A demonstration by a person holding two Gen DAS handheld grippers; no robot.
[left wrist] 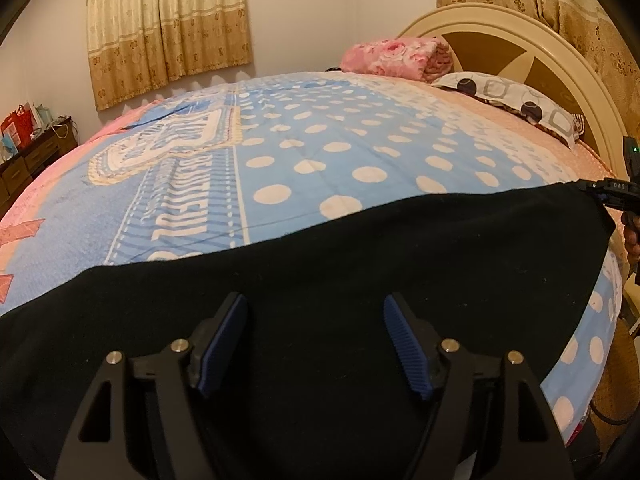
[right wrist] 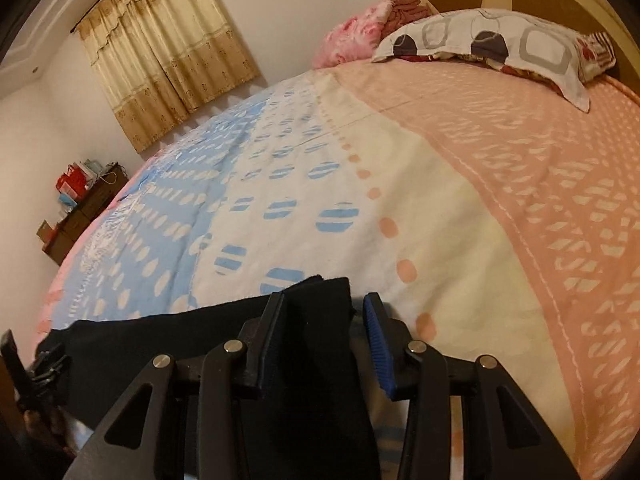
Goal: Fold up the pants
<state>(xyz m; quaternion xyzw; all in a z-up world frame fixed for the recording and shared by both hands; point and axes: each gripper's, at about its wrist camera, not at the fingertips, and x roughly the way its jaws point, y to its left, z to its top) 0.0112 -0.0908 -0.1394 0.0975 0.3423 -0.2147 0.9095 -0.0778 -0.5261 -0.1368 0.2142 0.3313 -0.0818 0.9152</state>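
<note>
Black pants (left wrist: pixel 360 264) lie flat across the near edge of the bed, stretched left to right. My left gripper (left wrist: pixel 316 312) is open, its blue-padded fingers spread above the middle of the pants, holding nothing. In the right wrist view the pants (right wrist: pixel 160 344) end in a corner (right wrist: pixel 320 292) that lies between the fingers of my right gripper (right wrist: pixel 324 312). Its jaws stand apart with a gap beside the right pad (right wrist: pixel 378 344), so it is open around the cloth. The right gripper also shows at the far right of the left wrist view (left wrist: pixel 600 192), at the pants' corner.
The bed carries a blue, white and pink dotted cover (left wrist: pixel 320 148). A patterned pillow (right wrist: pixel 492 48) and a folded pink blanket (left wrist: pixel 396 56) lie by the headboard (left wrist: pixel 520 40). A dark dresser with bags (left wrist: pixel 28 140) stands at the far left under curtains (left wrist: pixel 168 28).
</note>
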